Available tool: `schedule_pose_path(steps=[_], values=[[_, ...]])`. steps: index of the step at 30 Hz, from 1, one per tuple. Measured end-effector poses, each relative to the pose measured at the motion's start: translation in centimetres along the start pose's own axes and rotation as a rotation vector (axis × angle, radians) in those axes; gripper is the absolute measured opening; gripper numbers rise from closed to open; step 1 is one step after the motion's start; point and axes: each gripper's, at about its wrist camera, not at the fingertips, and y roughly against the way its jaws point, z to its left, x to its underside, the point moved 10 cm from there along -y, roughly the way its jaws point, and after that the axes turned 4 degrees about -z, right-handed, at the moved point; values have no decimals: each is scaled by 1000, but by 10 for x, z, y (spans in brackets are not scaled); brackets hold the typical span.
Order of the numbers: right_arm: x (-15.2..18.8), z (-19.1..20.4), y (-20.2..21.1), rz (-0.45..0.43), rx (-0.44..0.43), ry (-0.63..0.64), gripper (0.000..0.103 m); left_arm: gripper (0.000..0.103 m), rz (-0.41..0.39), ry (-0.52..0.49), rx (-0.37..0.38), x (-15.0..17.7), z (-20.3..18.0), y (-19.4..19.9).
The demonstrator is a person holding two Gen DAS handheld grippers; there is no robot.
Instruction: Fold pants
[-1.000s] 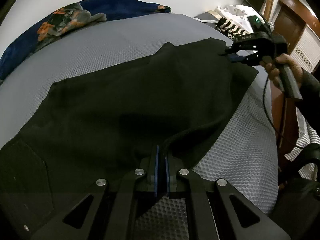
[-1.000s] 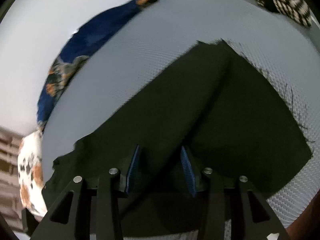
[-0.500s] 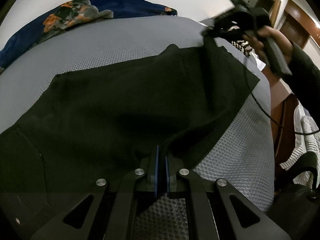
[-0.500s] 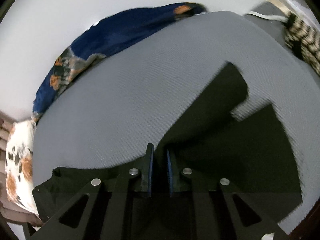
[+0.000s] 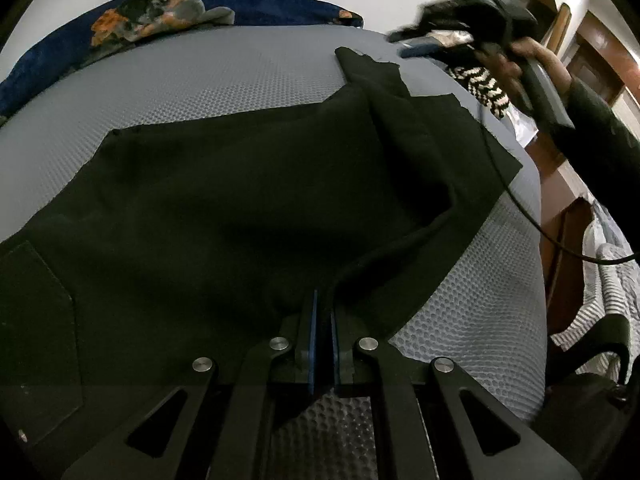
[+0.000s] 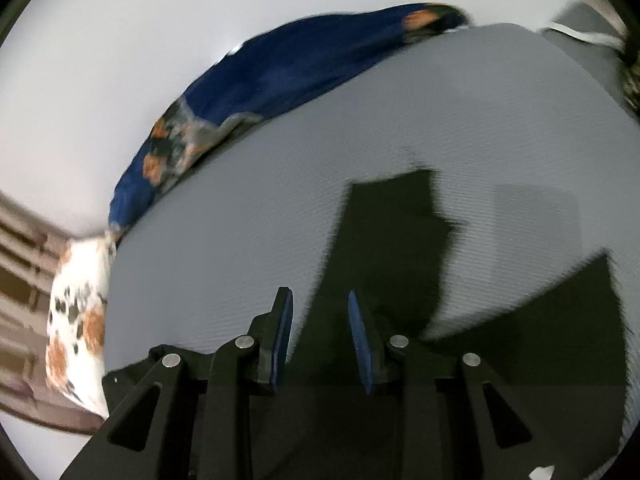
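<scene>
On the bed (image 5: pixel 224 80), the black pants (image 5: pixel 248 200) lie spread out across the grey cover, and they take up most of the middle of it. The folding looks only just begun. Most of the cloth is flat and in one layer. At the far corner, one end of the pants (image 6: pixel 392 232) is turned over and stands up in a soft ridge. The near edge is lifted a little too. No neat fold is made yet, so I think nearly all the work is left: the legs need to go one over the other, and then the whole thing needs folding up small.

The left gripper (image 5: pixel 322 344) is close to the bed and points down at a slant. Its jaws are pressed together on the near edge of the pants, and a dark roll of cloth runs up from between them.

The right gripper (image 6: pixel 320 340) is up above the far corner, held by the person's hand (image 5: pixel 532 56) with a dark sleeve (image 5: pixel 600 128) behind it. It also points down at a slant. Its jaws have just been opening and now stand a little apart. Nothing is between the pads; the pants lie below them, not held. A cable (image 5: pixel 520 200) hangs from this gripper.

A blue blanket (image 5: pixel 256 4) is bunched along the wall behind the bed.
</scene>
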Motion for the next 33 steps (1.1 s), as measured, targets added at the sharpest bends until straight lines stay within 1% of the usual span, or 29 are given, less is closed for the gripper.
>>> schedule_pose_path(steps=[3,6,9,14,19,24,25,26,28,30,33], values=[[3,-26,6,-8,21,-61,28,6,0,20,13,1,4,0],[8,-42,4,-3,-4,-139,28,6,1,22,16,2,4,0],[13,-39,-2,-3,-46,-166,28,6,4,27,16,2,4,0],[13,-40,-16,-8,-32,-176,28,6,10,37,18,2,6,0],[-6,-49,-31,-28,-22,-202,28,6,15,42,16,1,6,-1],[-25,-54,-45,-26,5,-210,28,6,19,44,10,0,6,-2],[-28,-56,-49,-19,17,-210,25,6,20,44,10,0,6,-3],[-29,-56,-50,-15,22,-209,18,7,21,47,10,1,6,-3],[-32,-55,-51,-15,26,-197,13,7,22,51,10,1,7,-3],[-35,-53,-48,-23,35,-184,11,7,23,49,9,1,7,-4],[-38,-48,-43,-32,22,-170,9,7,23,45,8,1,7,-4]])
